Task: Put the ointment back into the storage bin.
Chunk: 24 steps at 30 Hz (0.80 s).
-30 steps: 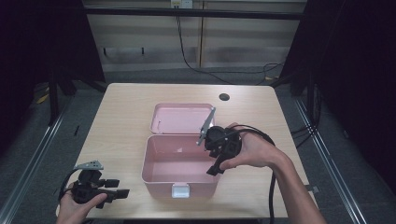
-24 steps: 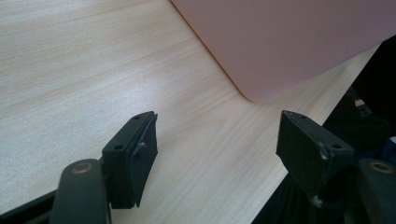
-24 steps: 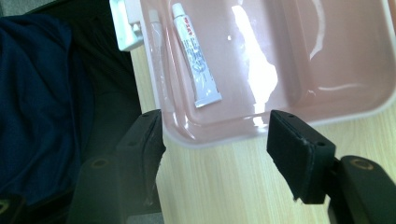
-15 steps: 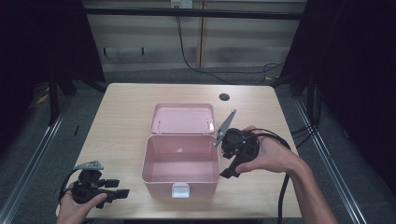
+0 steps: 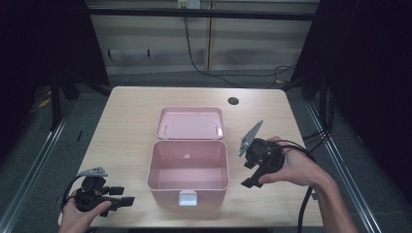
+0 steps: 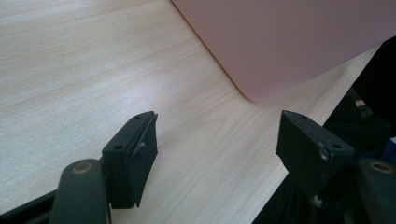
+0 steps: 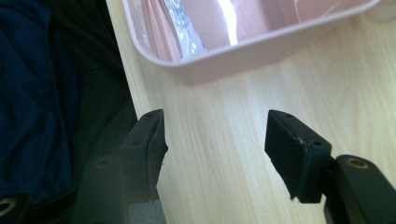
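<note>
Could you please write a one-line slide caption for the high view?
Open pink box at the centre of a wooden table, flanked by the left gripper and right gripper, both empty.

No legible text, label, brand, number or sign is found on the pink box, its lid, the table or either gripper.

A pale pink plastic box sits mid-table. It is open. Its hinged lid lies flat behind it.
</note>
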Available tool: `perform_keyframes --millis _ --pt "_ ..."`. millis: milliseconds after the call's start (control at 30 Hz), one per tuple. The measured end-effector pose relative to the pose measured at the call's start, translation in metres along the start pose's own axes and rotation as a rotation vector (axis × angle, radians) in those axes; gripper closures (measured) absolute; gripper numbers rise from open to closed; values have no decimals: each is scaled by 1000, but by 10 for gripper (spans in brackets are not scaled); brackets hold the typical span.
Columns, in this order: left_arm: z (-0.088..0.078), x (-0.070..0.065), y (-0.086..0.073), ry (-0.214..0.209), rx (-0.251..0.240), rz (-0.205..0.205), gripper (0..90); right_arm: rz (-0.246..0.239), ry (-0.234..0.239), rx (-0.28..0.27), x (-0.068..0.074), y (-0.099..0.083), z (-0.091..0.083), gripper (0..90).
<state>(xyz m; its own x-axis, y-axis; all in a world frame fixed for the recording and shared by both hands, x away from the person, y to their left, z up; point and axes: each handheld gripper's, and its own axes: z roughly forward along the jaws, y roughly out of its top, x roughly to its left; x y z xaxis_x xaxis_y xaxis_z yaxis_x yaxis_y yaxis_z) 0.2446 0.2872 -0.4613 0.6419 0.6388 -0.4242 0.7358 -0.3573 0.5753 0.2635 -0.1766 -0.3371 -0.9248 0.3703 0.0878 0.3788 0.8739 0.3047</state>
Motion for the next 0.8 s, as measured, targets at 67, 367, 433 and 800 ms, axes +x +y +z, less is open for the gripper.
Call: perform_keyframes --millis 67,367,433,800 --pt "0 0 0 -1 -2 0 290 16 -2 -2 -1 -4 4 386" --pt "0 0 0 3 1 1 290 27 10 8 -3 -17 21 386" --pt "0 -1 0 2 2 -1 290 18 14 -2 -3 -20 26 392" --pt "1 0 0 0 7 1 290 49 32 1 -4 -38 57 387"
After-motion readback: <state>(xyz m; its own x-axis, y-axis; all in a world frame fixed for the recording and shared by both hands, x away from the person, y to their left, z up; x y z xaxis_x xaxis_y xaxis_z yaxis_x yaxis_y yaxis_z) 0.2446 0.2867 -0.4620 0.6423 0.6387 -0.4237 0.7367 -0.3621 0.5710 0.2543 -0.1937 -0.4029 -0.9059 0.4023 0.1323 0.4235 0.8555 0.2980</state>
